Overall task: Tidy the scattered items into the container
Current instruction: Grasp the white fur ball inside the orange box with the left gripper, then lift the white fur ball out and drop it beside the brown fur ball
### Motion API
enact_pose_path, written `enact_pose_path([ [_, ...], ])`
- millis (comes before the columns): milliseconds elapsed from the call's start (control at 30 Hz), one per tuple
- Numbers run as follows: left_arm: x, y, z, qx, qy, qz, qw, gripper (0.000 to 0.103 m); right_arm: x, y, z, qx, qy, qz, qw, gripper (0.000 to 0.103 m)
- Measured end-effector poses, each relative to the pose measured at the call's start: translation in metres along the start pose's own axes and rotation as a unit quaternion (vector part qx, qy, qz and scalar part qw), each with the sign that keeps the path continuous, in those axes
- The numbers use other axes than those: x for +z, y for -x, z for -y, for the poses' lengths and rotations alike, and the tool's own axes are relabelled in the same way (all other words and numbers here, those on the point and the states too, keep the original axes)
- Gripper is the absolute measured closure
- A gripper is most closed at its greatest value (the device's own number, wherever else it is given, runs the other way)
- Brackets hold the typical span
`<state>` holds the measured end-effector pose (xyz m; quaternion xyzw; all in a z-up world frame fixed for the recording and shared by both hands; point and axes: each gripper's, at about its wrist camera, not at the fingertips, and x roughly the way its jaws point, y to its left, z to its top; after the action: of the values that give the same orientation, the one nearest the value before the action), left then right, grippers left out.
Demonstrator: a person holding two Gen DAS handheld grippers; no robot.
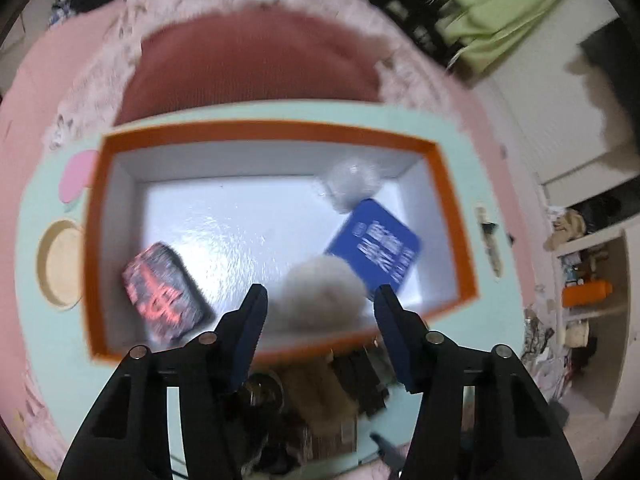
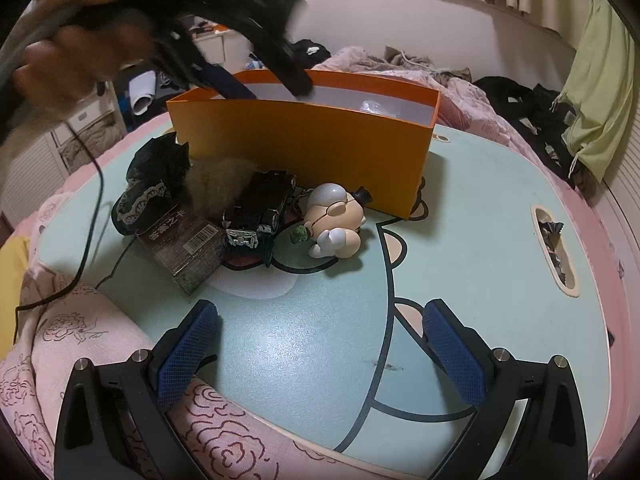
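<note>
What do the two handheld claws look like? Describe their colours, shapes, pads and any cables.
Both claws, left and right, have black angular fingers with silver round bolts at the joints and blue textured pads. A thin black cable trails below the left claw's blurred body.

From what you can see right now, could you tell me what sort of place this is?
Most likely a bedroom at home: the small cartoon table sits on pink floral bedding, with clothes heaped behind and a green curtain by the wall.
</note>
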<state>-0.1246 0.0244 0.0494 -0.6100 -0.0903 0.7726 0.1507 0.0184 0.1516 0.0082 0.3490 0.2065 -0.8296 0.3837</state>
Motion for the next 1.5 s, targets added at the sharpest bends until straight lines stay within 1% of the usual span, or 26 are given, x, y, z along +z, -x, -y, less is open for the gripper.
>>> enact_pose_path([
  [67, 0.006, -0.015, 0.001, 0.003, 0.005, -0.022, 0.9997, 0.049, 0.000, 0.000, 0.000, 0.000, 0.000, 0.000, 1.000, 0.001],
  [100, 0.008, -0.024, 0.003, 0.006, 0.004, -0.033, 0.9994, 0.055, 0.000, 0.000, 0.000, 0.000, 0.000, 0.000, 1.000, 0.001],
  [133, 0.008, -0.033, 0.004, 0.013, -0.002, -0.042, 0.9990, 0.058, 0.000, 0.000, 0.000, 0.000, 0.000, 0.000, 1.000, 0.001],
  [167, 0.008, -0.041, 0.002, 0.009, 0.000, -0.048, 0.9988, 0.063, 0.000, 0.000, 0.001, 0.000, 0.000, 0.000, 1.000, 0.001],
  [200, 0.008, -0.041, 0.002, 0.008, -0.004, -0.039, 0.9992, 0.065, 0.000, 0.000, 0.000, 0.000, 0.000, 0.000, 1.000, 0.001],
  [267, 0.006, -0.040, 0.004, 0.017, -0.023, -0.034, 0.9990, 0.066, 0.000, 0.000, 0.001, 0.000, -0.001, 0.001, 1.000, 0.001],
  [367, 0.001, -0.035, -0.003, 0.002, -0.019, -0.026, 0.9995, 0.067, 0.000, 0.000, 0.001, 0.000, -0.001, 0.001, 1.000, 0.001],
  [467, 0.000, -0.013, -0.017, -0.016, -0.008, 0.015, 0.9997, 0.067, 0.000, 0.000, 0.001, 0.000, -0.001, 0.001, 1.000, 0.001],
  [533, -0.006, 0.016, -0.021, -0.045, -0.004, 0.051, 0.9977, 0.067, 0.000, 0.000, 0.001, 0.000, -0.001, 0.001, 1.000, 0.001],
  [600, -0.019, 0.045, -0.018, -0.068, -0.012, 0.081, 0.9943, 0.067, 0.000, 0.000, 0.001, 0.000, -0.001, 0.001, 1.000, 0.001],
  [667, -0.033, 0.069, -0.012, -0.080, -0.029, 0.103, 0.9910, 0.067, 0.000, 0.000, 0.001, 0.000, -0.001, 0.001, 1.000, 0.001],
  [700, -0.037, 0.078, -0.006, -0.077, -0.041, 0.114, 0.9896, 0.067, -0.001, -0.001, 0.001, 0.000, -0.001, 0.001, 1.000, 0.001],
  [800, -0.057, 0.092, 0.005, -0.044, -0.062, 0.139, 0.9874, 0.066, 0.000, -0.001, 0.000, 0.000, -0.001, 0.001, 1.000, 0.001],
  [833, -0.064, 0.092, 0.005, -0.039, -0.065, 0.141, 0.9871, 0.065, -0.001, -0.001, 0.000, 0.000, -0.001, 0.001, 1.000, 0.001],
  [867, -0.069, 0.089, 0.003, -0.038, -0.070, 0.141, 0.9868, 0.061, 0.000, -0.001, 0.000, 0.000, -0.001, 0.001, 1.000, 0.001],
  [900, -0.073, 0.084, 0.001, -0.041, -0.076, 0.137, 0.9868, 0.053, 0.000, -0.001, 0.000, 0.000, -0.001, 0.001, 1.000, 0.001],
  [967, -0.075, 0.076, -0.008, -0.045, -0.077, 0.140, 0.9862, 0.047, 0.000, -0.001, 0.000, 0.000, -0.001, 0.001, 1.000, 0.001],
  [1033, -0.076, 0.076, -0.020, -0.037, -0.056, 0.169, 0.9834, 0.047, 0.000, -0.001, -0.001, 0.000, -0.001, 0.002, 1.000, 0.001],
  [1133, -0.099, 0.084, -0.037, -0.038, -0.030, 0.208, 0.9769, 0.047, 0.001, -0.001, -0.001, 0.000, -0.001, 0.002, 1.000, 0.001],
  [1200, -0.117, 0.084, -0.037, -0.024, -0.035, 0.219, 0.9748, 0.041, 0.000, -0.001, -0.001, 0.000, -0.001, 0.001, 1.000, 0.001],
  [1267, -0.142, 0.081, -0.039, 0.002, -0.042, 0.228, 0.9727, 0.039, 0.000, -0.001, -0.001, 0.000, -0.001, 0.001, 1.000, 0.001],
  [1300, -0.154, 0.077, -0.040, 0.013, -0.043, 0.230, 0.9720, 0.034, 0.000, -0.002, -0.001, 0.000, -0.001, 0.001, 1.000, 0.001],
  [1333, -0.164, 0.070, -0.042, 0.018, -0.044, 0.228, 0.9725, 0.032, 0.000, -0.002, -0.001, 0.000, 0.000, 0.001, 1.000, 0.001],
  [1433, -0.177, 0.044, -0.042, 0.001, -0.054, 0.200, 0.9783, 0.031, 0.000, -0.001, -0.001, 0.000, 0.000, 0.001, 1.000, 0.001],
  [1467, -0.177, 0.037, -0.041, 0.008, -0.054, 0.194, 0.9796, 0.031, 0.000, -0.001, -0.001, 0.000, 0.000, 0.001, 1.000, 0.001],
  [1500, -0.176, 0.027, -0.039, 0.025, -0.052, 0.187, 0.9806, 0.031, 0.000, -0.001, -0.001, 0.000, 0.000, 0.001, 1.000, 0.000],
])
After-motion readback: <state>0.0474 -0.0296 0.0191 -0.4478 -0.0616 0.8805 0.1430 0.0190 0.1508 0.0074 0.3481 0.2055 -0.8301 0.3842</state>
